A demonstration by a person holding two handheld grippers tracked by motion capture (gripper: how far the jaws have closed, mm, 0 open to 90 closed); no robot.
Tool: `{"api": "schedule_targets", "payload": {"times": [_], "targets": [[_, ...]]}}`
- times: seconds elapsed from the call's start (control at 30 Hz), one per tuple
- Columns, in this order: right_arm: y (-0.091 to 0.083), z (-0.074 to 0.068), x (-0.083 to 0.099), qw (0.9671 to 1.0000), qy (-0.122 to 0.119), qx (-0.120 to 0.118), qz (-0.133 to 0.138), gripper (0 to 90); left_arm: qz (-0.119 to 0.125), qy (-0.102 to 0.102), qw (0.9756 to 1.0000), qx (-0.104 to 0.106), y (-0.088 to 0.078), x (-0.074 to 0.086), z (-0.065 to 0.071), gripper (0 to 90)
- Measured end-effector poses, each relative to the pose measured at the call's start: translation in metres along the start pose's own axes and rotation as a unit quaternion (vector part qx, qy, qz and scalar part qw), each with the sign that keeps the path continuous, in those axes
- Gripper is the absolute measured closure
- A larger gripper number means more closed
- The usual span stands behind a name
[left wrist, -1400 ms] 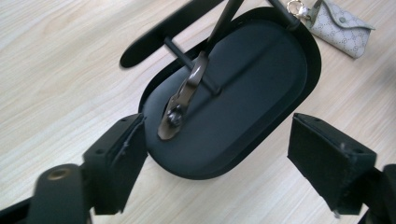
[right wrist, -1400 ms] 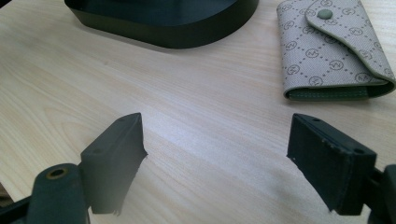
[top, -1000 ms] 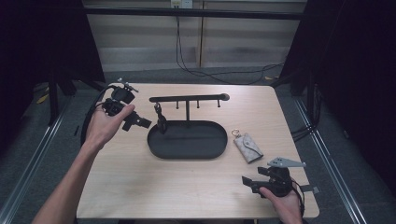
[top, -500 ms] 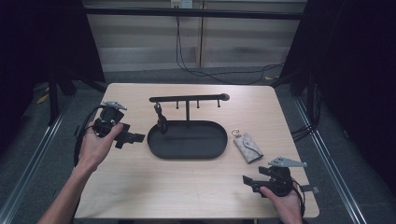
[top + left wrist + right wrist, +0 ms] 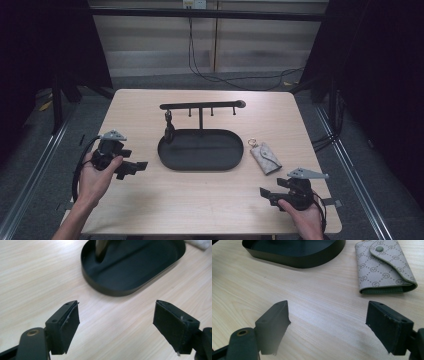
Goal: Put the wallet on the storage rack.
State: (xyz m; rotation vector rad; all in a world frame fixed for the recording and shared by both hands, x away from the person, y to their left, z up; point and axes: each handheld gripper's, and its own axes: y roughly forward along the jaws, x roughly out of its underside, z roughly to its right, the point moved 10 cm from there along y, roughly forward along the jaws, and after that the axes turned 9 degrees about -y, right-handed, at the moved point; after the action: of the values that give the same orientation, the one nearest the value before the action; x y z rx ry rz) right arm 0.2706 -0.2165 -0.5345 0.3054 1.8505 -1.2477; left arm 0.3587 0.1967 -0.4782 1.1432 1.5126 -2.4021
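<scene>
High view: left gripper [image 5: 139, 166] sits low over the table [image 5: 210, 200] near its left edge, held in the person's left hand [image 5: 95, 177], jaws pointing toward the black oval tray [image 5: 172, 161]. Bare wood lies between jaw tips and tray rim. Right gripper [image 5: 264, 193] rests near the front right corner, just inside the front edge, in the right hand [image 5: 302, 215].

Left gripper view: jaws spread wide, nothing between them; tray wall [image 5: 110, 291] ahead, apart from the fingertips [image 5: 71, 315].

Right gripper view: jaws likewise wide apart and empty. Patterned key pouch [image 5: 384, 267] lies flat, flap snapped shut, ahead and right of centre, just beside the tray [image 5: 294, 261] but not touching it. Open wood between pouch and jaws.

High view: pouch [image 5: 266, 158] lies right of tray, its ring [image 5: 252, 142] toward the back. T-shaped hook rack [image 5: 201, 106] stands from the tray; one dark item [image 5: 169, 131] hangs at its left end.
</scene>
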Motion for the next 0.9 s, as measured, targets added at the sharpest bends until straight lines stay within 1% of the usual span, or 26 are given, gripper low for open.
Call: {"api": "schedule_targets", "payload": {"times": [0.03,0.1,0.13,0.17,0.2,0.23,0.27,0.3,0.33,0.37,0.4,0.43,0.47,0.5,0.53,0.57,0.6,0.63,0.67,0.7,0.73,0.8,0.87,0.9], "targets": [[0.000,0.000,0.000,1.0000,0.001,0.001,0.000,18.3,0.001,-0.009,0.9999,0.015,0.000,0.005,0.001,20.8],[-0.001,0.001,0.000,1.0000,0.007,0.002,0.002,18.3,0.017,-0.005,0.9998,0.004,-0.002,0.010,0.000,21.7],[-0.001,0.001,0.000,1.0000,0.008,0.002,0.002,18.3,0.002,-0.004,0.9999,0.011,-0.002,0.017,0.000,21.7],[-0.002,0.001,-0.001,0.9999,0.012,0.000,0.001,18.3,0.003,-0.010,0.9998,0.018,-0.001,0.020,0.001,21.7],[-0.002,0.001,-0.001,0.9999,0.012,0.000,0.001,18.3,0.007,-0.009,0.9997,0.022,-0.003,0.024,0.003,21.7],[-0.002,0.001,-0.001,0.9999,0.012,-0.002,0.000,18.3,0.008,-0.004,0.9998,0.018,-0.004,0.027,0.003,21.6],[-0.002,0.001,-0.001,0.9999,0.013,-0.001,0.000,18.3,0.016,-0.012,0.9996,0.021,-0.007,0.035,0.005,21.5],[-0.004,0.001,-0.002,0.9999,0.013,-0.003,0.005,18.3,0.016,-0.018,0.9996,0.016,-0.008,0.040,0.004,21.9],[-0.004,0.001,-0.002,0.9999,0.013,-0.003,0.005,18.3,0.016,-0.018,0.9996,0.016,-0.008,0.040,0.004,22.1],[-0.005,0.003,-0.003,0.9999,0.016,-0.002,0.005,18.3,0.021,-0.022,0.9994,0.017,-0.010,0.048,0.005,23.0],[-0.005,0.003,-0.003,0.9998,0.017,-0.002,0.005,18.3,0.023,-0.021,0.9994,0.018,-0.011,0.051,0.006,24.1],[-0.005,0.003,-0.003,0.9999,0.016,-0.003,0.004,18.4,0.027,-0.017,0.9994,0.016,-0.012,0.054,0.006,25.2],[-0.005,0.003,-0.003,0.9999,0.016,-0.002,0.001,18.6,0.031,-0.012,0.9993,0.018,-0.014,0.057,0.007,25.4],[-0.005,0.003,-0.004,0.9999,0.014,-0.003,0.002,20.7,0.039,-0.017,0.9988,0.025,-0.014,0.060,0.008,25.4],[-0.005,0.002,-0.004,0.9999,0.012,-0.003,0.000,23.4,0.048,-0.026,0.9982,0.025,-0.014,0.062,0.007,25.3],[-0.005,0.001,-0.004,1.0000,0.006,-0.003,0.000,23.6,0.055,-0.028,0.9979,0.019,-0.014,0.065,0.005,25.1],[-0.005,0.001,-0.004,1.0000,0.006,-0.003,0.000,23.6,0.055,-0.028,0.9979,0.019,-0.014,0.065,0.005,24.6],[-0.004,-0.002,-0.006,1.0000,-0.004,-0.007,-0.002,23.0,0.061,-0.029,0.9976,0.017,-0.015,0.072,0.004,24.6],[-0.004,-0.002,-0.007,1.0000,-0.006,-0.008,-0.002,23.1,0.070,-0.031,0.9969,0.019,-0.016,0.073,0.005,24.5],[-0.004,-0.002,-0.008,0.9999,-0.006,-0.008,-0.001,23.1,0.072,-0.025,0.9969,0.020,-0.017,0.076,0.006,24.5],[-0.005,-0.001,-0.009,0.9999,-0.008,-0.007,0.000,23.2,0.067,-0.021,0.9973,0.024,-0.017,0.079,0.007,24.4],[-0.006,0.000,-0.010,1.0000,-0.006,-0.006,-0.001,23.2,0.079,-0.019,0.9966,0.017,-0.020,0.080,0.006,24.3],[-0.006,0.002,-0.011,1.0000,-0.007,-0.005,0.000,23.1,0.077,-0.028,0.9964,0.021,-0.020,0.085,0.006,24.1],[-0.007,0.002,-0.011,1.0000,-0.007,-0.006,-0.003,22.6,0.068,-0.025,0.9970,0.027,-0.019,0.089,0.006,23.6]]}}
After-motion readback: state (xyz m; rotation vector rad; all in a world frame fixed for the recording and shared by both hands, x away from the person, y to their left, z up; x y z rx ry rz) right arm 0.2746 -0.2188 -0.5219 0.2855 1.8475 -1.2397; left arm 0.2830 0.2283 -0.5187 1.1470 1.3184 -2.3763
